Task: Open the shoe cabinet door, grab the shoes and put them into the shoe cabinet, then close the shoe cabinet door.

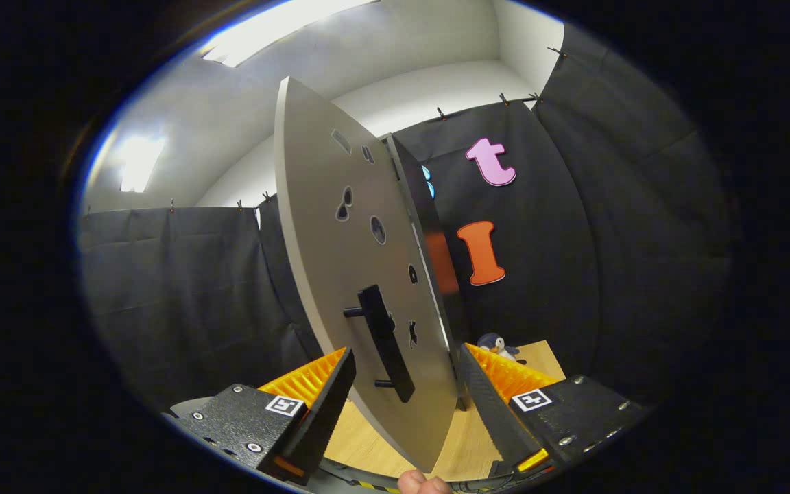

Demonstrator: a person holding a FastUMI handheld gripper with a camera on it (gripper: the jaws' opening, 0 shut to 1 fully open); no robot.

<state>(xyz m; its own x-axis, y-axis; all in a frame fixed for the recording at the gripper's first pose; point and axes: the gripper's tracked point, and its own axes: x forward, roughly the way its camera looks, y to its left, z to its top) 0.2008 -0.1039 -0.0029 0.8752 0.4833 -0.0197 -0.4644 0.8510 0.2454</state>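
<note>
Tool [405,384] is spread wide, gripping nothing. The cabinet door [361,274] stands edge-on between the two fingers, its lower edge reaching down between them toward the camera. I can't tell if either finger touches the panel; both seem to stand off it. The door handle [387,343] is a dark bar on the door face, just ahead of the left finger. The cabinet body [414,199] shows as a dark slab right behind the door's far edge, so the door is swung partly open. Whether it's on the opening or closing leg of the task I can't say.

Shoes: none visible here. I can't see into the cabinet, so can't confirm whether they're stowed.

Risks from here:
- No clamp on door or handle. Any push is one-sided contact, so the finger could slide off the panel edge and the door would swing free.
- The handle sits near the left finger. A sideways sweep could snag on the bar and jerk the door or twist the tool.
- Door edge sits deep between the fingers. Driving forward could jam the panel against the tool body.
- A small plush toy [498,345] sits on the wooden floor [467,439] beyond the right finger, near the cabinet's foot. It might get clipped by the door's swing, though its position relative to the arc is unclear.

Count: one door, one handle, one cabinet, one toy, several small cut-outs in the door face, zero shoes seen. A fingertip [422,484] of the person shows just below the door's lower edge.
</note>
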